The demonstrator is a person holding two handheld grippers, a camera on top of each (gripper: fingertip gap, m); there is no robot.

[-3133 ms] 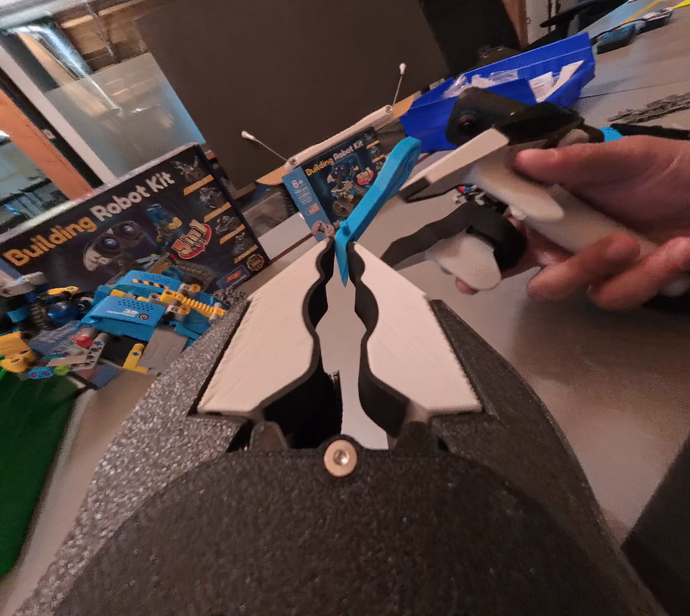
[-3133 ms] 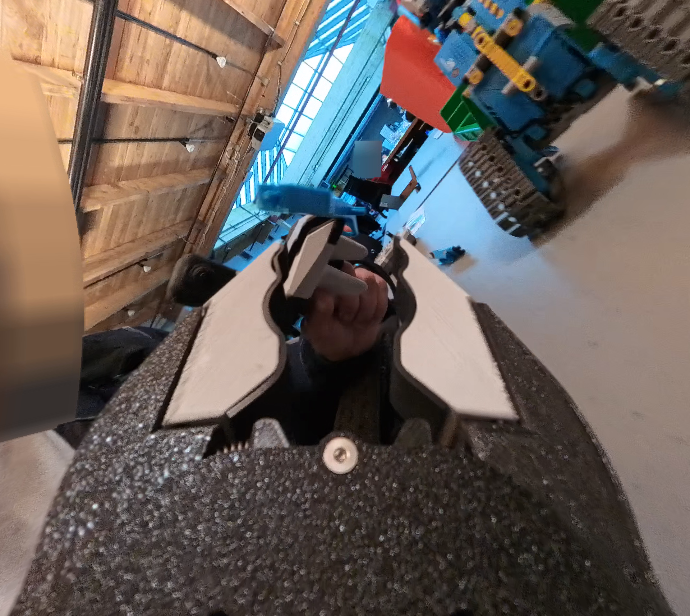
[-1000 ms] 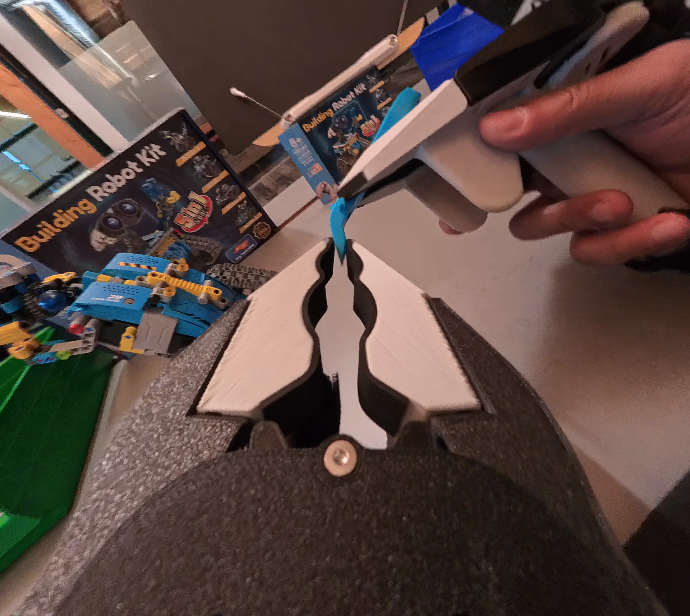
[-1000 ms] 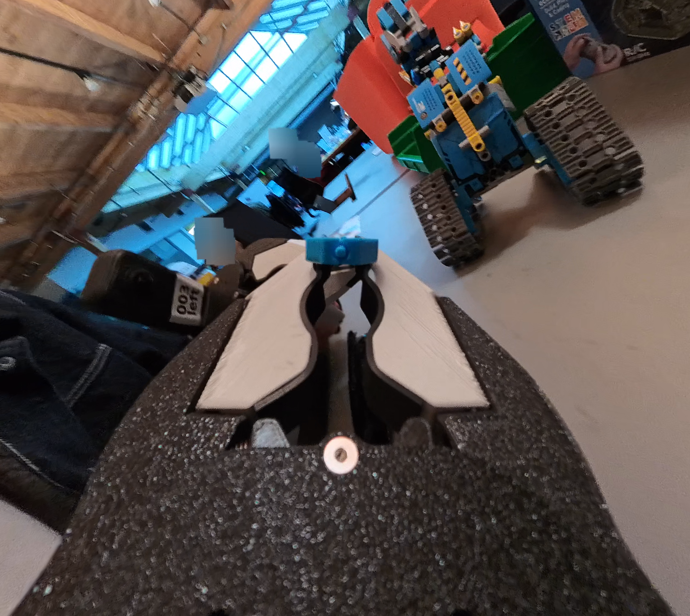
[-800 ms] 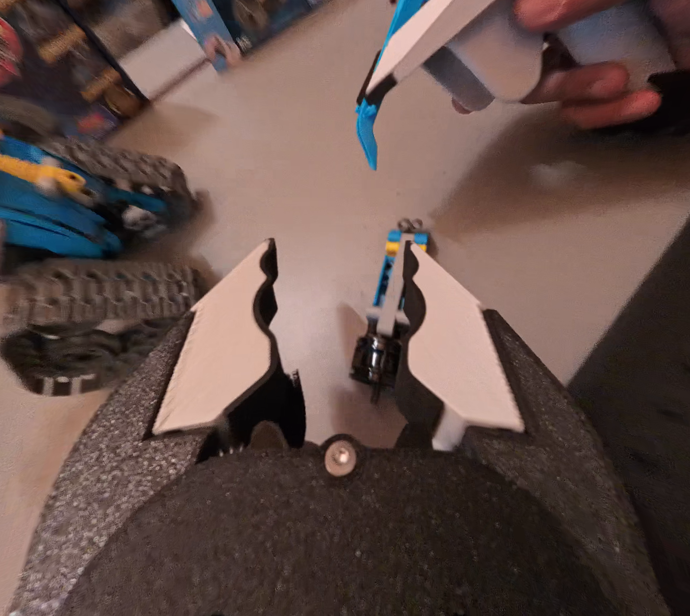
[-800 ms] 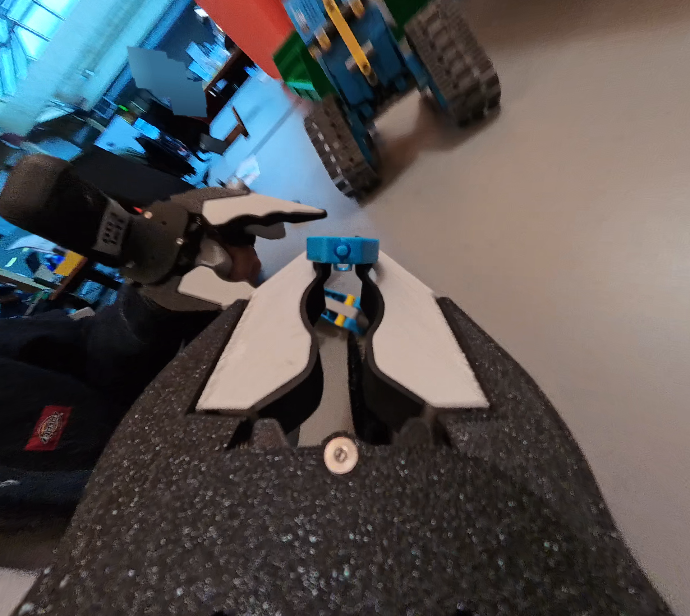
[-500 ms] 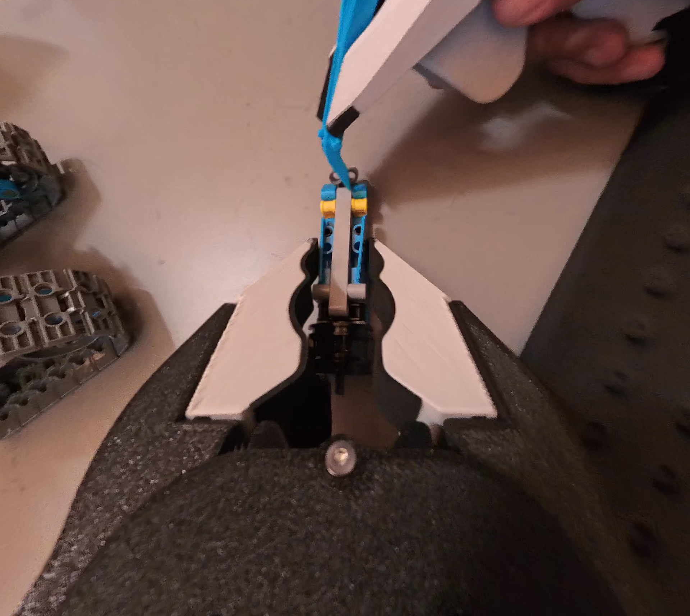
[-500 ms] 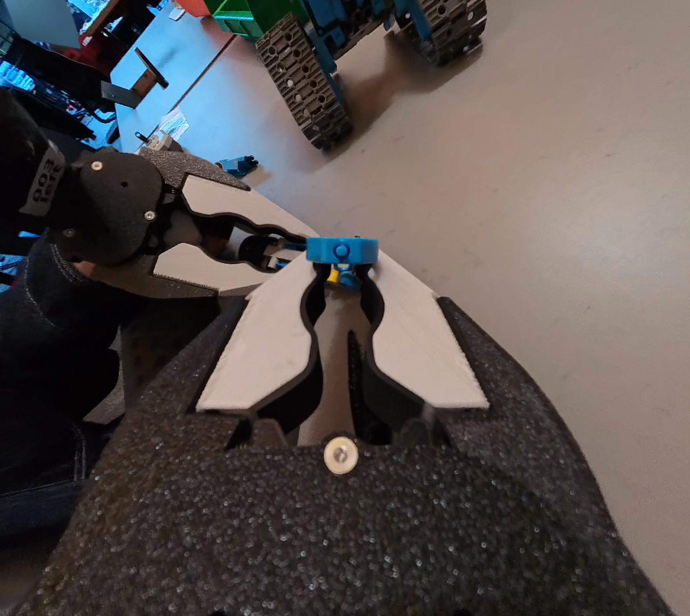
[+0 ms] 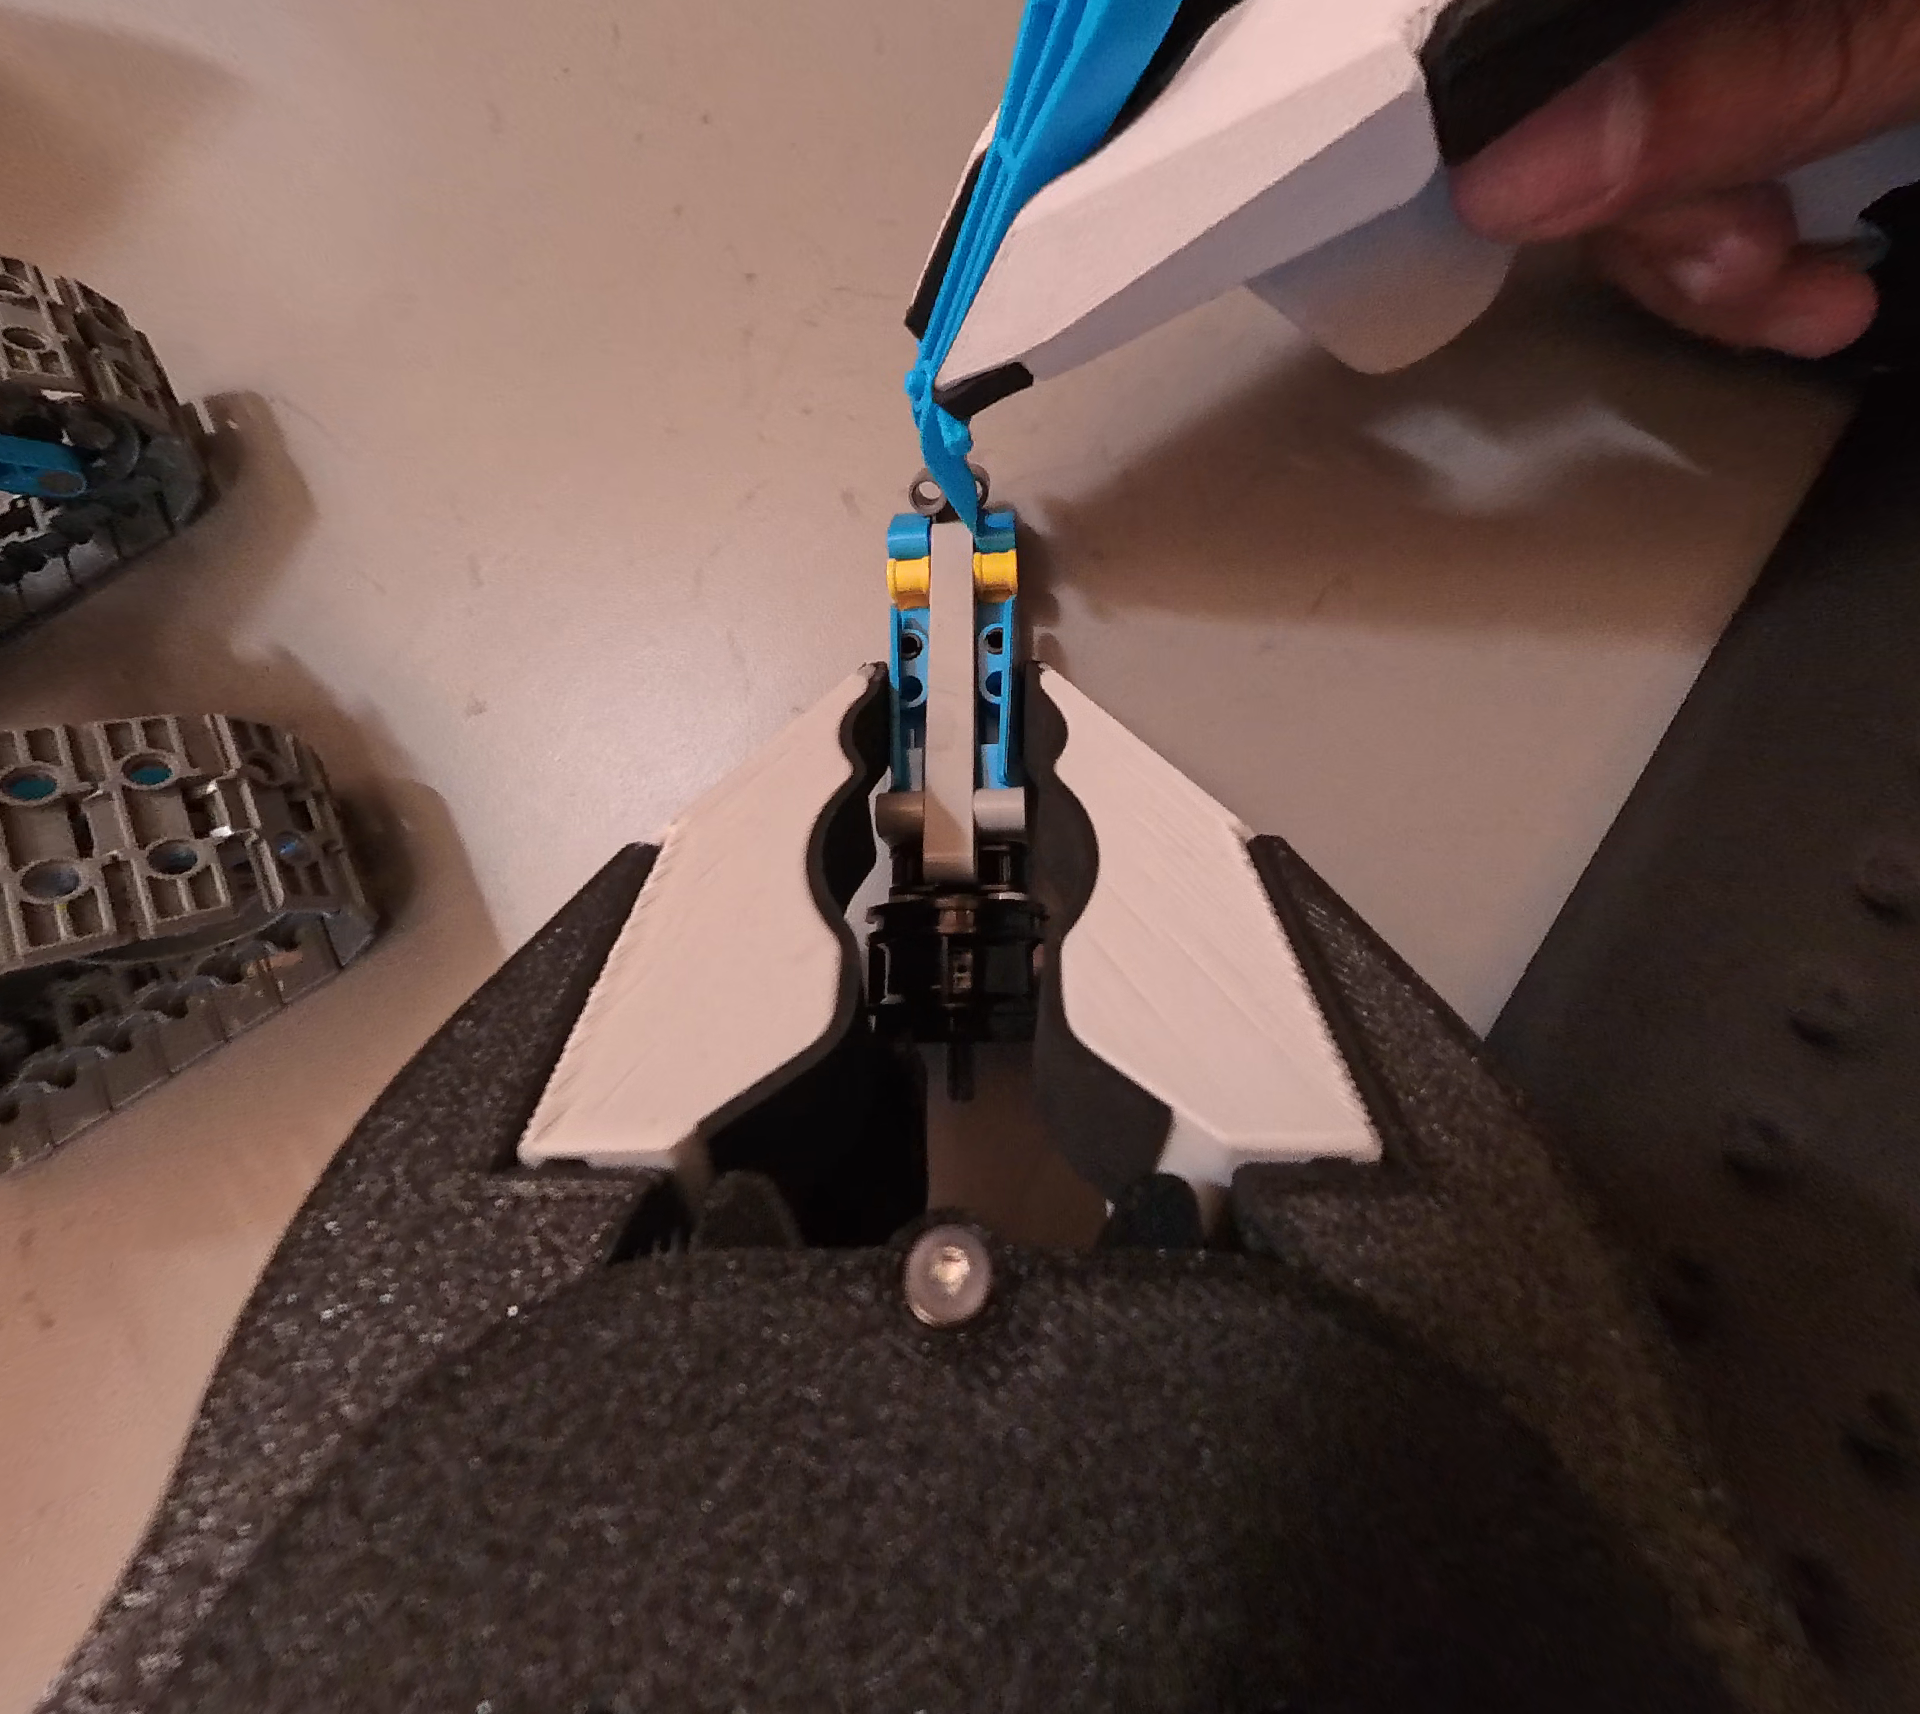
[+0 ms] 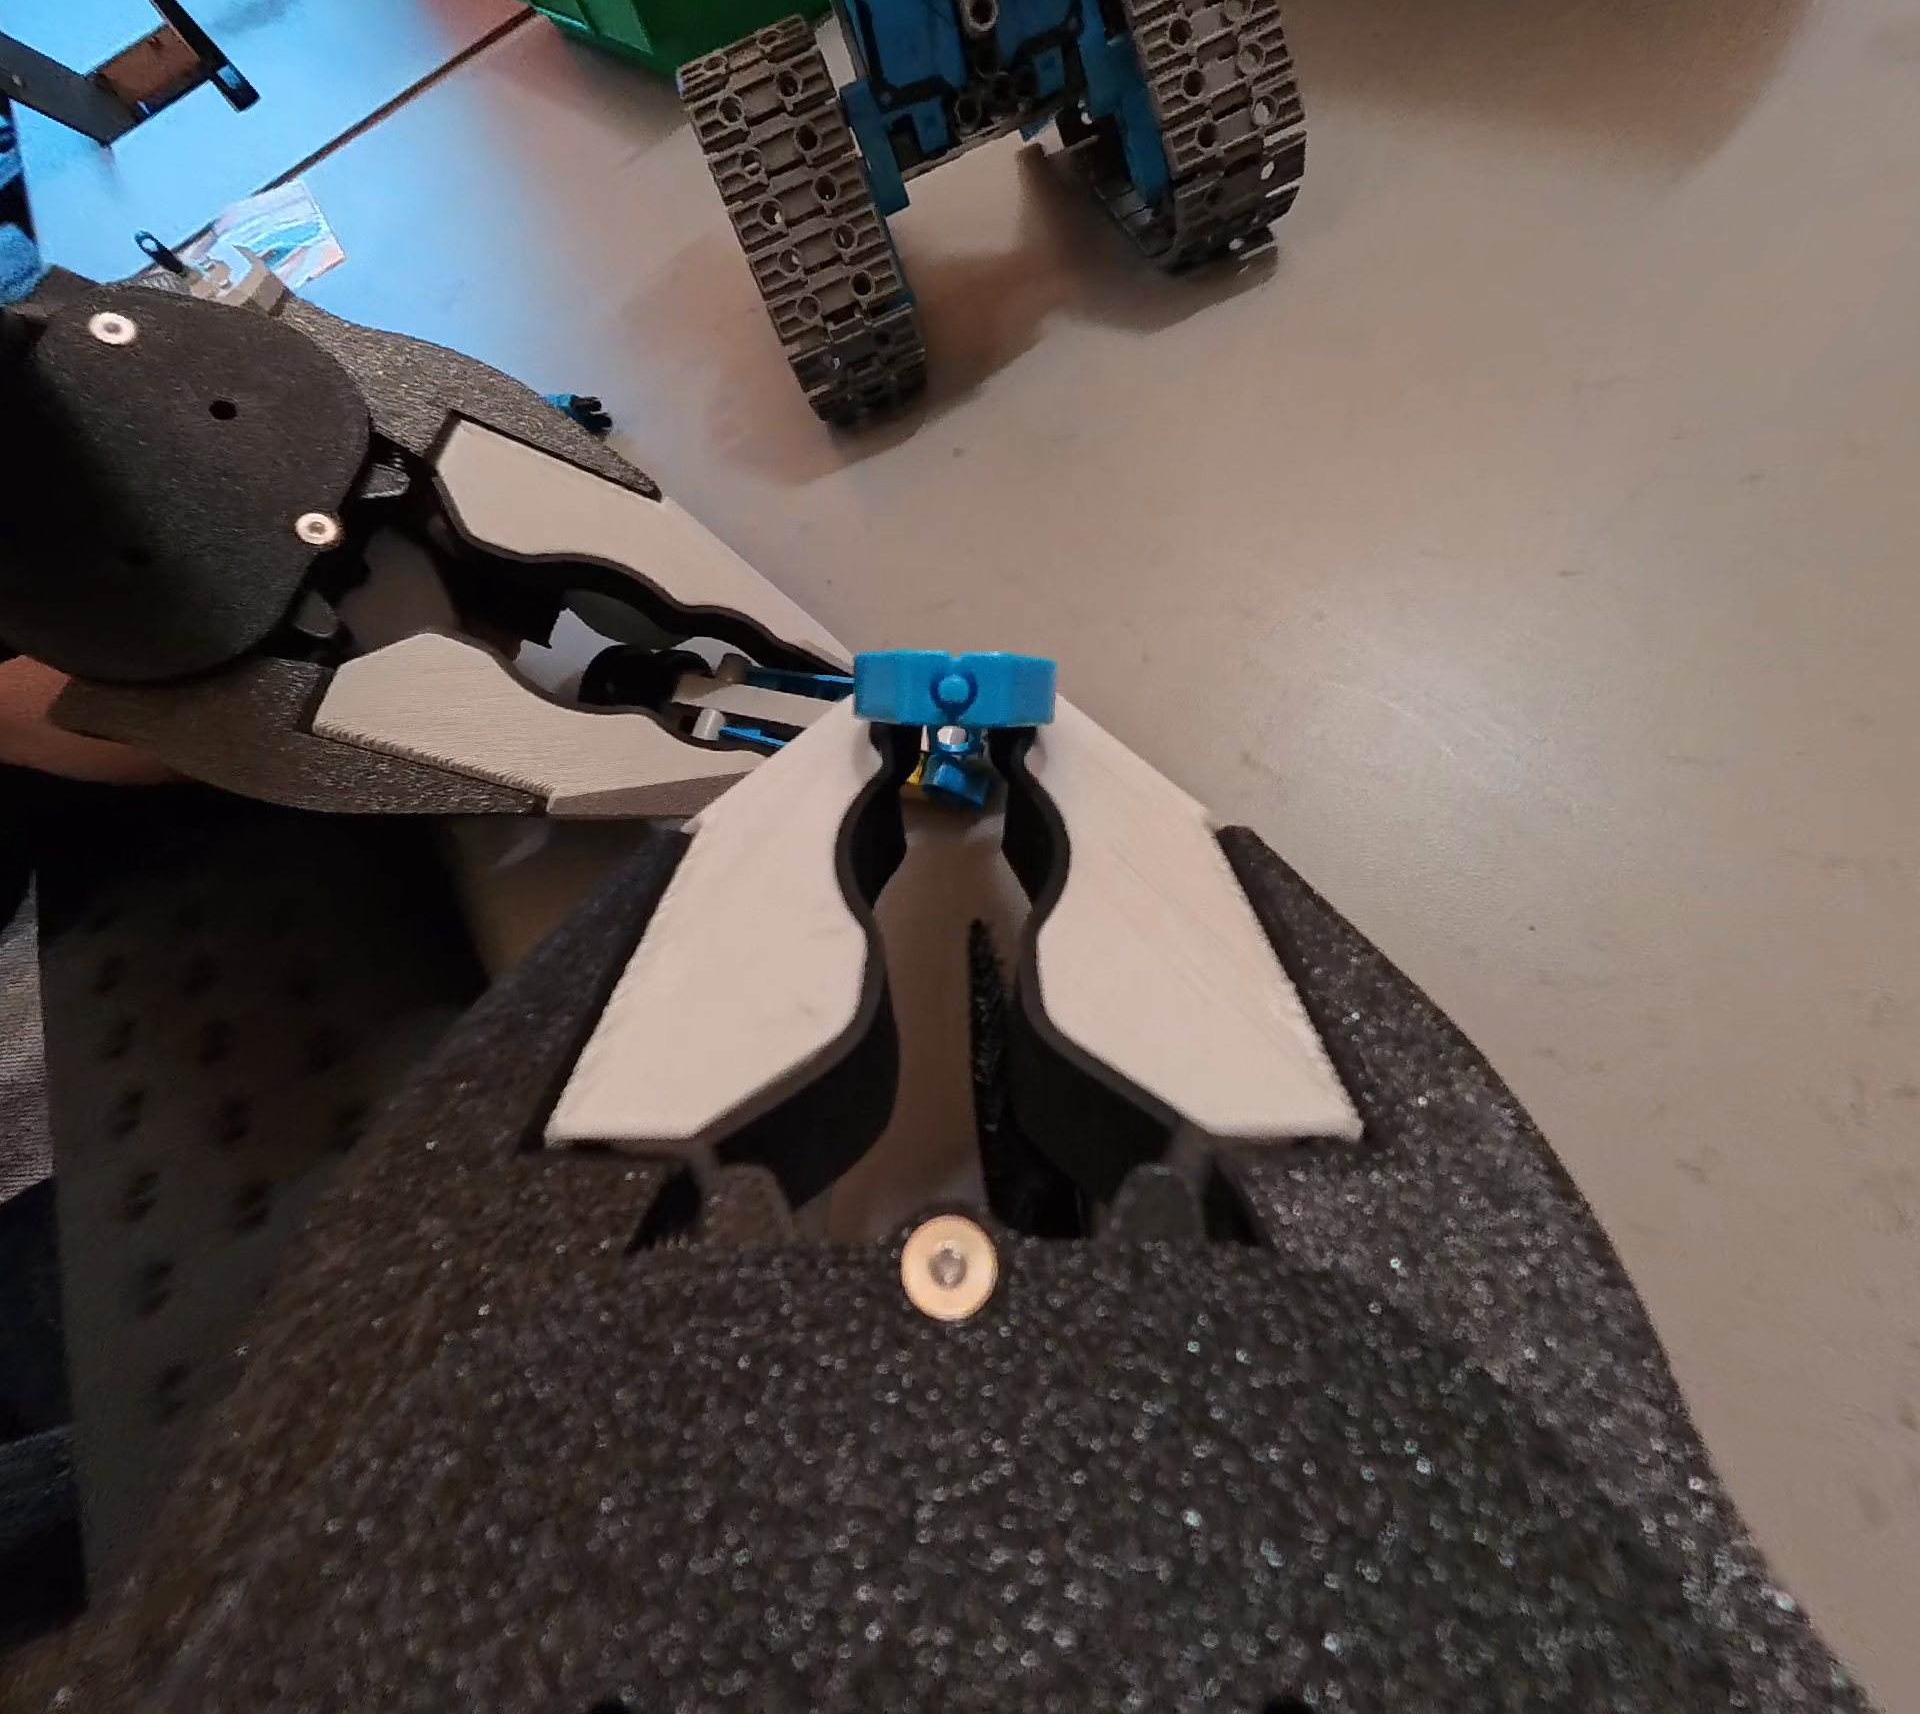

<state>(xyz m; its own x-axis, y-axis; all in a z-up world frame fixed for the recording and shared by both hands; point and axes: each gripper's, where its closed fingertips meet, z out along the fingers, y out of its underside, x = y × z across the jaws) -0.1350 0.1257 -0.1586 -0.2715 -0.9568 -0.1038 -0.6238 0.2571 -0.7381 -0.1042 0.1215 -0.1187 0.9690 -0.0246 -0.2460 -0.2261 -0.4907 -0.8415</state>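
Left claw (image 9: 951, 698) lies low over the bench (image 9: 520, 210), clenched on a brick assembly (image 9: 951, 729). Right claw (image 10: 951, 729), at 1 o'clock, grasps a blue tool (image 10: 954, 688) tipped onto the assembly's far end; its handle is cut off.

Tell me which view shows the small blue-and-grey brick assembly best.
Left wrist view: the brick assembly lies lengthwise between the left gripper fingers, fully lit, blue tool touching its far end. Right wrist view shows only slivers behind the tool.

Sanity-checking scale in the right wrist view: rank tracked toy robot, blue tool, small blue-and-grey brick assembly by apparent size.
1. tracked toy robot, clearly largest.
2. blue tool and small brick assembly: unranked. Both are mostly hidden by the hand-held grippers, and the tool sits nearer the camera.
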